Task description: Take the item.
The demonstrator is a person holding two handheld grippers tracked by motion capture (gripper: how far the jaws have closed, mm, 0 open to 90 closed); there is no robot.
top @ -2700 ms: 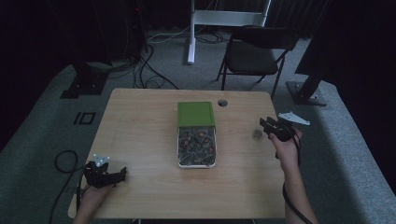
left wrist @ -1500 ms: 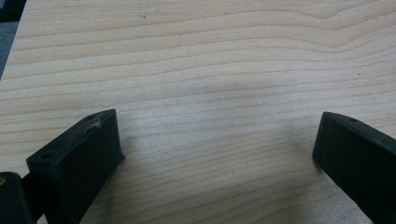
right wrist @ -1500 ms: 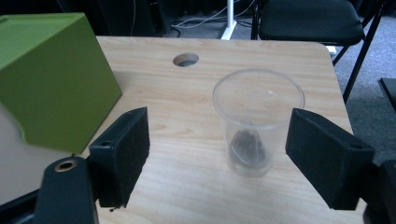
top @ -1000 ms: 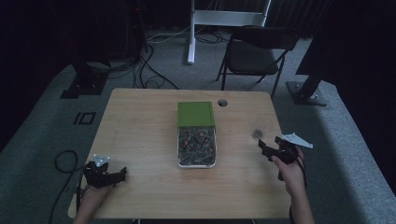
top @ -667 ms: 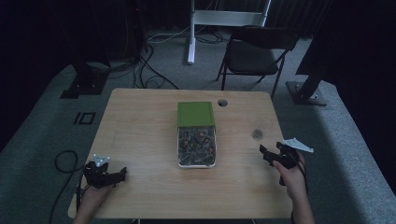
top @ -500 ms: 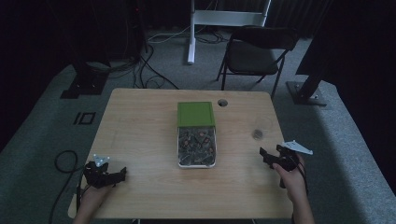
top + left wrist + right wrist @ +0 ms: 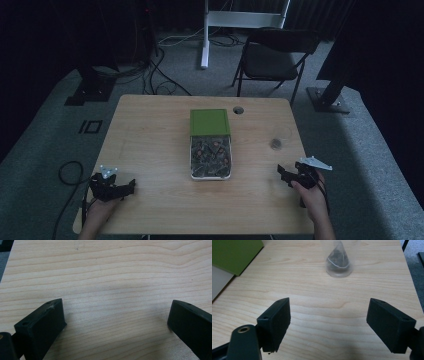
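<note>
Wooden table (image 7: pixel 150 130) bears open box (image 7: pixel 210 144), clear cup (image 7: pixel 276 143).

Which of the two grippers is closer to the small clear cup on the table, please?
The right gripper, at the table's near right edge; the clear cup stands just ahead of its open jaws. The left gripper sits far across.

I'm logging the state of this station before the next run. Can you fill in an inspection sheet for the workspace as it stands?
Surface: light wooden table, a round hole near its far edge.
Job's things: white tray of small dark pieces at mid-table, a green box at its far end; a clear cup holding something dark stands on the right side, apart from the tray.
Clutter: nothing seen.
Grippers: left gripper open at the near left corner; right gripper open near the right edge, jaws facing the cup, nothing between them.
Cables: one loops on the floor by the left gripper; more lie behind the table.
Surroundings: grey carpet, a folding chair, a white stand.
</note>
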